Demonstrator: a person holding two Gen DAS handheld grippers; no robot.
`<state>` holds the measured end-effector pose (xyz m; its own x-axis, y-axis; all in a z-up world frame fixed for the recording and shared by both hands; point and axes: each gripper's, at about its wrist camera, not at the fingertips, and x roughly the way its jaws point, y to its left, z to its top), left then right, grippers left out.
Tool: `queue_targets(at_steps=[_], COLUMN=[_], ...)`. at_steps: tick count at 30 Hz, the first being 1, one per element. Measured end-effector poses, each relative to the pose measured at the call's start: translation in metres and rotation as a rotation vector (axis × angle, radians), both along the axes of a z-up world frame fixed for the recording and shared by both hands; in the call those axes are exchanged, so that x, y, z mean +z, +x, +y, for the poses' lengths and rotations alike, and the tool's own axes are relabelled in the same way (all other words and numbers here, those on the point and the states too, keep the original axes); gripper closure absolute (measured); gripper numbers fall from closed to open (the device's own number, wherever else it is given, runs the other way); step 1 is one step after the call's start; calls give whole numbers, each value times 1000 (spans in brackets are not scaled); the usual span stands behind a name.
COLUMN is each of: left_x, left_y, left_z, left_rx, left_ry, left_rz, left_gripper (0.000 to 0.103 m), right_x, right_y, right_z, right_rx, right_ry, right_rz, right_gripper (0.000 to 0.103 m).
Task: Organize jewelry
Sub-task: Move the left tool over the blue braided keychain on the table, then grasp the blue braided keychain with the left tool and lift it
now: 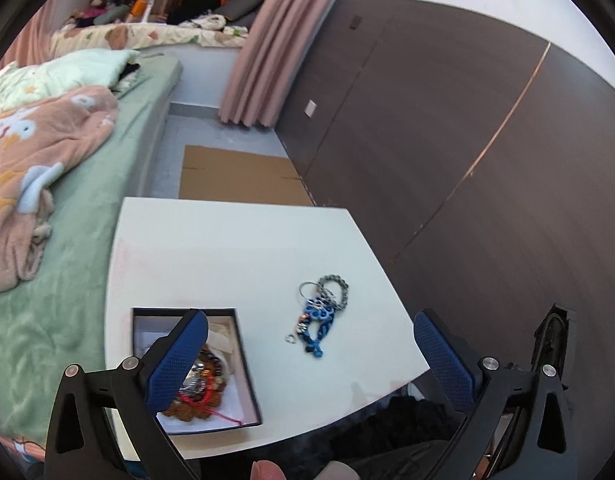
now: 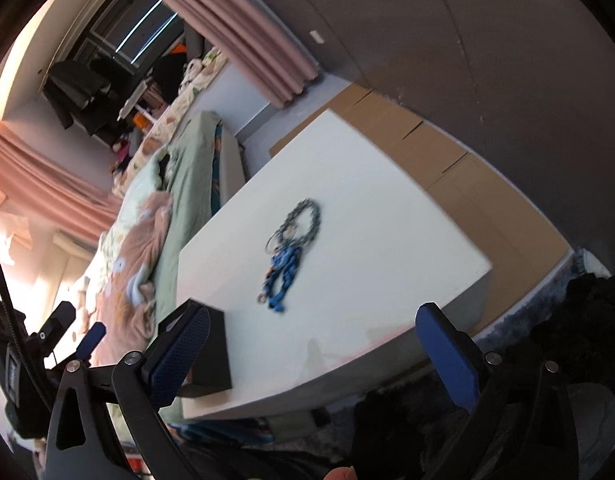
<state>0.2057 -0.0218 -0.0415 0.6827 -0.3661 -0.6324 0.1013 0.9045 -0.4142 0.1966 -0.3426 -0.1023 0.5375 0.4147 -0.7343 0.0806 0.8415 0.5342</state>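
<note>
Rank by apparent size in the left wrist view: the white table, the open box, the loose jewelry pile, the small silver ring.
1. white table
2. open box, partly hidden behind a gripper finger and nearer the camera, so its share may be inflated
3. loose jewelry pile
4. small silver ring

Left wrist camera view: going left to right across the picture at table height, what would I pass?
Green bedspread → open jewelry box with beads inside → loose heap of bracelets and blue chain on the white table → dark wall panels.
</note>
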Motion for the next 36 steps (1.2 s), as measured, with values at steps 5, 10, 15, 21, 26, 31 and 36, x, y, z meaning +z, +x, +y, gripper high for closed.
queue_targets(at_steps=[5,10,15,21,26,31,36], left_x=[-10,-25,-46,-77,-101,-117,-133], left_y=[15,26,40,53,63,71,77], left_z=[-26,-49,-64,-86,-97,-106,-114], left_rx=[-51,-102,-137,-221,-236,-233,-234], left_ry=[65,140,179,204,236,290,321], left_rz=[41,70,141,229,296,319,344], left_gripper=[0,0,2,31,53,53,62], right_x=[-7,-20,-33,-44,-48,-51,-55], right_y=[2,8,12,18,24,31,35], right_z=[-22,-37,-45,-54,-56,-56,-55], right_rx=[-38,-39,-45,-67,-67,-49,-36], right_ry=[10,44,56,65,72,66,64], right_rz=[-3,29,60,73,72,76,80], right_gripper=[0,0,0,0,1,1,2])
